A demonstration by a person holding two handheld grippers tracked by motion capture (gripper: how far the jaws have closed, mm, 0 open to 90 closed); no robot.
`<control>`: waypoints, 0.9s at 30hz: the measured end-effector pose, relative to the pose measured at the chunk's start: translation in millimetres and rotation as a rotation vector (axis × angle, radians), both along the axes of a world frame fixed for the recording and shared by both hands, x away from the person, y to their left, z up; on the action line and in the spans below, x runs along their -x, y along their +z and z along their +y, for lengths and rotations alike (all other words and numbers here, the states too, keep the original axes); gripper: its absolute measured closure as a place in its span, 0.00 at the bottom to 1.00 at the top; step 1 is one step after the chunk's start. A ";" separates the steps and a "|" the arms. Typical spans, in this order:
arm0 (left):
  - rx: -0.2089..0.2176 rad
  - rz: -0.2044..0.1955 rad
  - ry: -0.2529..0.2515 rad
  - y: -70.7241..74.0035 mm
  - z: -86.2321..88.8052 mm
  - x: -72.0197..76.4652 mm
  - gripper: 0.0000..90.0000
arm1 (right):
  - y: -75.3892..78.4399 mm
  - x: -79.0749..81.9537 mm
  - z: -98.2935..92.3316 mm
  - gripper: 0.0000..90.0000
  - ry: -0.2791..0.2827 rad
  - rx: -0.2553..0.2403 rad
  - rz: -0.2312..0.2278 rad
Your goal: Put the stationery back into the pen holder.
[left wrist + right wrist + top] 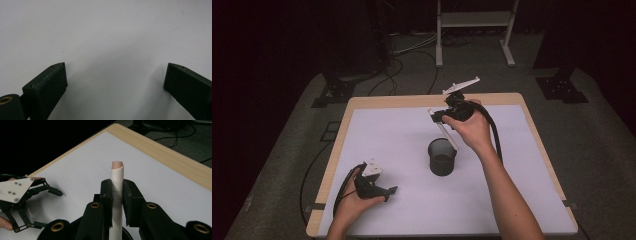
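In the high view the right tongs [437,119] are up in the air above the desk [512,200], at about 12 o'clock from the black mesh cup [441,157]. Their jaws are squeezed tight on a long white stick [443,131] with a tan tip. The stick slants down from the tongs, and its low end sits over the cup's rim at about 1 o'clock (I cannot tell if it touches the cup). In the right gripper view the white stick [117,195] stands straight up between the two black jaws of the right tongs [117,192], and both jaws press on its sides. The tan tip pokes out above them. The left tongs [391,193] are near the front left of the desk, at about 8 o'clock from the cup and well apart from it. A hand [353,200] holds them low over the white top. In the left gripper view the left tongs [115,77] have their jaws wide apart with nothing between them, just the plain white desk [105,30] below. The right gripper view also shows the left tongs [47,207] far off at 9 o'clock, jaws spread
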State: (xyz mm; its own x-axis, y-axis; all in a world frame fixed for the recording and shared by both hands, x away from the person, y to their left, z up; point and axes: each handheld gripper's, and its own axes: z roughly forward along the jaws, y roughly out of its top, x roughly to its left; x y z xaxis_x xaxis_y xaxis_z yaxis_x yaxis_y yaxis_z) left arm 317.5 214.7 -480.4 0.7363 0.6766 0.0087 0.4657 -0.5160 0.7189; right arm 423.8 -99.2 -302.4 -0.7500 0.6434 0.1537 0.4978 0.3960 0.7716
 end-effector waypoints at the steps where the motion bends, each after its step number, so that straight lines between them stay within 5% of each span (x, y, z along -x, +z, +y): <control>1: 0.004 0.000 0.003 -0.2 -0.3 0.1 0.04 | -2.4 -1.2 2.6 0.87 0.003 0.004 0.001; 11: 0.007 -0.003 0.004 -0.5 -0.4 0.1 0.04 | -21.3 -4.5 14.7 0.86 0.030 0.039 0.009; 27: 0.000 -0.001 0.001 -0.1 -0.1 0.0 0.04 | -52.6 4.8 7.0 0.86 0.047 0.058 0.051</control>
